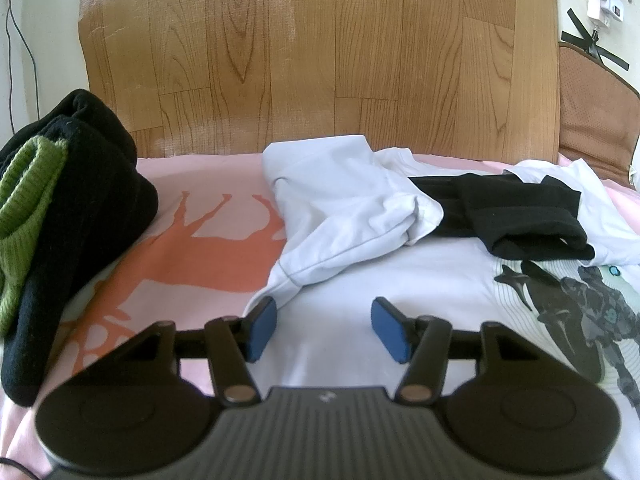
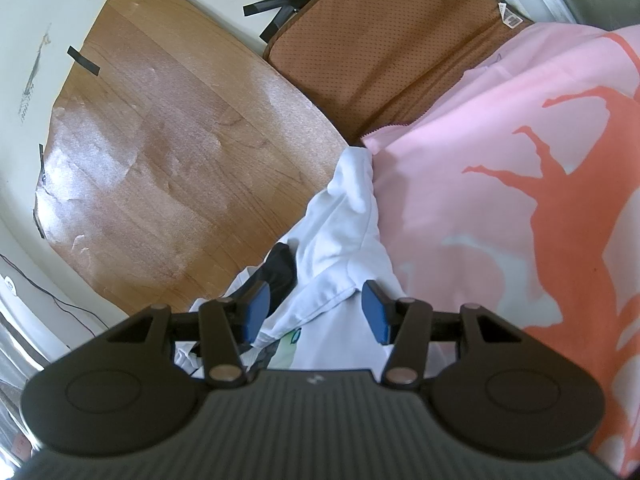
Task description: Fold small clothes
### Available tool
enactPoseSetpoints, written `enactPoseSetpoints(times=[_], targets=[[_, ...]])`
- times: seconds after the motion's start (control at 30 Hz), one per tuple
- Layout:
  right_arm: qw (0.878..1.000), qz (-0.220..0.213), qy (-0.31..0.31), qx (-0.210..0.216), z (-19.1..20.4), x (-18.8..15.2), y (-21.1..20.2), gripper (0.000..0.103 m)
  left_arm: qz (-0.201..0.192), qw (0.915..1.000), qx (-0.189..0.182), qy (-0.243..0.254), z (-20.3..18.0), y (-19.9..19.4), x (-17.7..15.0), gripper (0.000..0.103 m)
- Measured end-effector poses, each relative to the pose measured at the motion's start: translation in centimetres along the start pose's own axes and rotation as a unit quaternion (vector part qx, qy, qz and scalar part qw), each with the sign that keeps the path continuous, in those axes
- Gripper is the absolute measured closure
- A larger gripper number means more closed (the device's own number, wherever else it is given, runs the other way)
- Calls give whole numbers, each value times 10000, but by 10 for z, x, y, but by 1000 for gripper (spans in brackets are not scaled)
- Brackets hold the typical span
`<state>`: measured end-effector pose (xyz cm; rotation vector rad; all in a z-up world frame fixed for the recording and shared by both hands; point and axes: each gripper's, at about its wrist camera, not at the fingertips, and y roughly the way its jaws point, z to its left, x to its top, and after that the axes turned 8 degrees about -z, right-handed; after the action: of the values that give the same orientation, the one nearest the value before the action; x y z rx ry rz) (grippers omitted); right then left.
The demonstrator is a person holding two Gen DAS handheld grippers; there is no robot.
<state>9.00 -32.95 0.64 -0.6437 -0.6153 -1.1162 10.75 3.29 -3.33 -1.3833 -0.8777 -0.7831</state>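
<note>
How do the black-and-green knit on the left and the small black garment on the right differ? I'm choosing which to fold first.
The black-and-green knit is thick, ribbed and piled high at the bed's left edge; the small black garment is thin, smooth and lies low. The knit sits alone on the pink bedcover; the black garment lies on white clothes. Both are mostly black and untouched.

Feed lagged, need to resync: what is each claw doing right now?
Left claw: open, holding nothing, above the white printed T-shirt.
Right claw: open, white garment lies between the pads, not gripped.
</note>
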Motion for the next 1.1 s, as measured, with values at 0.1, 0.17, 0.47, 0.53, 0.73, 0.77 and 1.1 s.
enactPoseSetpoints(times=[0.1,0.17,0.47,0.53,0.73,0.77,1.1], targets=[[10000,-2,1,3,0,0,0,48,1,10000,3,0,0,0,0,48],[10000,-1,0,3,0,0,0,48,1,10000,7,1,0,0,0,48],[10000,9,-7,25,0,1,1,48,4,10000,3,4,0,0,0,48],[10000,15,-9,39,0,2,2,48,4,10000,4,6,0,0,0,48],[9999,35,4,109,-4,6,1,48,11,10000,9,52,-1,0,0,48],[9999,29,13,113,-4,5,1,48,11,10000,13,62,-1,0,0,47],[9998,46,60,198,-8,7,2,48,78,9999,-23,145,-1,2,2,44]])
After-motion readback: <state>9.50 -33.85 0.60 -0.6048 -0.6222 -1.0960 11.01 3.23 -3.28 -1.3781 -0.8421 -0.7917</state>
